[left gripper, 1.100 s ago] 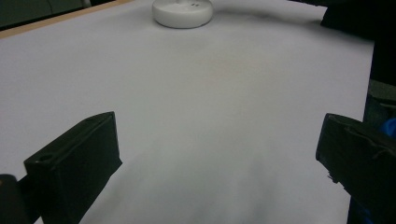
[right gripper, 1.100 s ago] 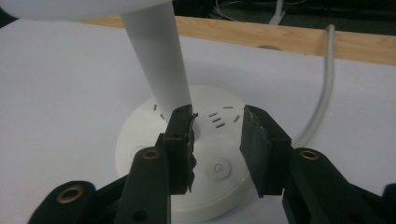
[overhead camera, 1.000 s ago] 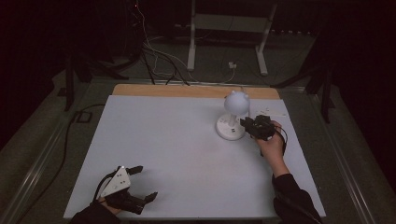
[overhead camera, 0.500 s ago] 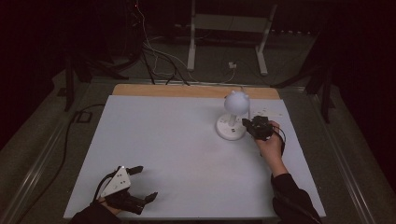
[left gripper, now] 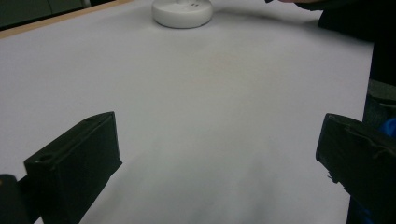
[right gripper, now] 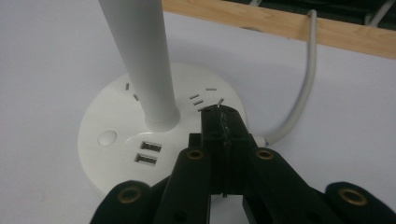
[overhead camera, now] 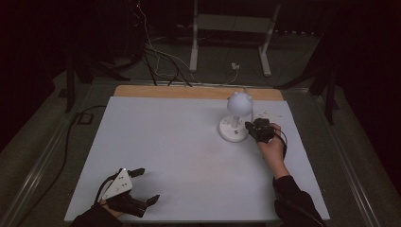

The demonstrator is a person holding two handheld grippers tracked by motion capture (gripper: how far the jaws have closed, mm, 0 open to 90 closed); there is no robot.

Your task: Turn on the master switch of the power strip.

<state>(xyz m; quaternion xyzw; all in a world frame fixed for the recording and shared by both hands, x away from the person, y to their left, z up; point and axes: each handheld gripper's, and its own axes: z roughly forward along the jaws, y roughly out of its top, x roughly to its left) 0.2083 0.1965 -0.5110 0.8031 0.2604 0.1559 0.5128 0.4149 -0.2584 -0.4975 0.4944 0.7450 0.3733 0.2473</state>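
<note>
A white desk lamp stands at the table's back right, with a round base [overhead camera: 232,133], an upright stem [right gripper: 139,60] and a globe head [overhead camera: 239,103]. My right gripper [overhead camera: 249,127] is shut with nothing between its jaws. Its closed tip [right gripper: 219,114] rests at the right side of the lamp base [right gripper: 116,140], beside small touch marks. The base also carries a round button [right gripper: 107,137] and two USB ports [right gripper: 149,153]. My left gripper [overhead camera: 148,185] lies open near the table's front left corner. Its jaws stand wide apart over bare white table [left gripper: 219,154], far from the lamp base [left gripper: 182,11].
The lamp's white cable [right gripper: 299,93] runs from the base over the wooden back edge [overhead camera: 189,91]. The white table top [overhead camera: 179,151] stretches between the two grippers. Stands and cables [overhead camera: 156,52] sit on the dark floor behind.
Hardly anything differs: the right gripper stays shut at the lamp base and the left gripper stays open in the same spot.
</note>
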